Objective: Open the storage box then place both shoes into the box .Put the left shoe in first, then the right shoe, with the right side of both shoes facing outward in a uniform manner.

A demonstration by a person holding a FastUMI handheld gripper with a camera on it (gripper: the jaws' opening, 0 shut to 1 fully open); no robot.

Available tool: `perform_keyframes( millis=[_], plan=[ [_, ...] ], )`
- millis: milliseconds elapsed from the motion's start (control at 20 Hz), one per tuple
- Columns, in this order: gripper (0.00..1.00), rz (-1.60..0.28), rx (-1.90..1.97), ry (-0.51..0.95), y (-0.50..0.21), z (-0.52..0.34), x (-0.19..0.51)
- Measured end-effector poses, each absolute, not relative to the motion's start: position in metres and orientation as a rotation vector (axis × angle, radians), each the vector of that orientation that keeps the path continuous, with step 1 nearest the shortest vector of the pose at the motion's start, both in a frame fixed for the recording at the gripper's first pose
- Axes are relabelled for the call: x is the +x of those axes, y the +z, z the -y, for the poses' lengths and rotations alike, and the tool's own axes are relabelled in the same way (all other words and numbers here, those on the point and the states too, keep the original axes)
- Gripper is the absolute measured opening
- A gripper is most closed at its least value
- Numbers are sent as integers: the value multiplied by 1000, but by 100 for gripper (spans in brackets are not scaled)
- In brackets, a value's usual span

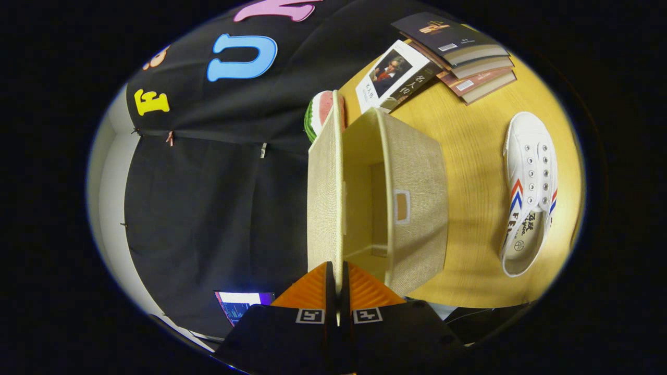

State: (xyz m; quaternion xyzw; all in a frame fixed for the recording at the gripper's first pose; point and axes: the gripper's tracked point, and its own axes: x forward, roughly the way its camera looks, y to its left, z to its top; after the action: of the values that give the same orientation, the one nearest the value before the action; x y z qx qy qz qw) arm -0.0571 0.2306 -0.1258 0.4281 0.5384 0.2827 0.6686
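Beige woven-fabric storage box (411, 208), rectangular, stands on the yellow wood-grain tabletop (469, 260) with its lid (324, 203) swung up; view is rolled sideways, so the lid appears as a flat beige panel standing edge-on beside the box mouth. Interior of the box is pale, smooth and holds nothing visible. One outer box wall carries a small rectangular white-framed label window (402, 206). Gripper (337, 271) fingers are nearly together, a thin slit between them, clamped on the free edge of the lid, which runs straight into that slit; both fingers appear to press on it. White canvas lace-up shoe (527, 192) with red and blue stripes on its side lies on the tabletop well apart from the box, on the side away from the lid. Beyond the box: a fanned stack of dark-covered books (458, 49) and a white-covered book with a portrait (393, 77) beside it. A watermelon-slice-shaped object (319, 113), red with green rind, sits just behind the lid's far end.
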Motion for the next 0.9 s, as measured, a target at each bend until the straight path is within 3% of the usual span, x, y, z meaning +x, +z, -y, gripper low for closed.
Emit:
perform_keyframes(
  millis=[550,900],
  plan=[
    [6,-1024,810,856,-13,-355,-50],
    [6,-1023,724,926,-9,-466,-50]
  ],
)
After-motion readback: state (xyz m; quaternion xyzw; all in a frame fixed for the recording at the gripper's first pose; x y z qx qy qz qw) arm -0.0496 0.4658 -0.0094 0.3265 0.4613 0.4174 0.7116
